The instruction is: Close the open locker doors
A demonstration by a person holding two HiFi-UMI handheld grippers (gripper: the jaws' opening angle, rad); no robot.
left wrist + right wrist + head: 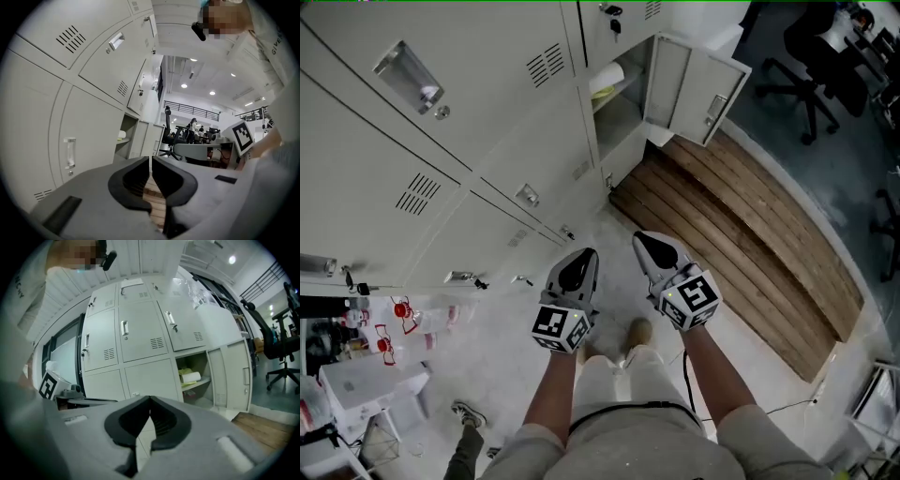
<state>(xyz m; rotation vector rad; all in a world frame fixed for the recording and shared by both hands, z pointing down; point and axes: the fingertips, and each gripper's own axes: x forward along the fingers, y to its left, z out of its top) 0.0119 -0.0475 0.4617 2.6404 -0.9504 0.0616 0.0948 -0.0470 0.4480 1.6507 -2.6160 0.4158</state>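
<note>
Facing the open locker door far right, left hand-held gripper and right hand-held gripper are sitting jaws together, empty; best pushing its free edge.

Wooden floor panel, black office chair, paper roll

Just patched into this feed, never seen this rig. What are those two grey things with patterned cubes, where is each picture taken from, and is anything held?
No robot here: a person holds a two-jaw gripper in each hand. The downward picture is from a camera on their head; it shows the left gripper and right gripper pointing towards grey lockers. The other two pictures come from cameras riding on each gripper, looking along its jaws. Both are shut, holding nothing. One locker door stands open, a white roll on its shelf, beside a wooden platform.
</note>
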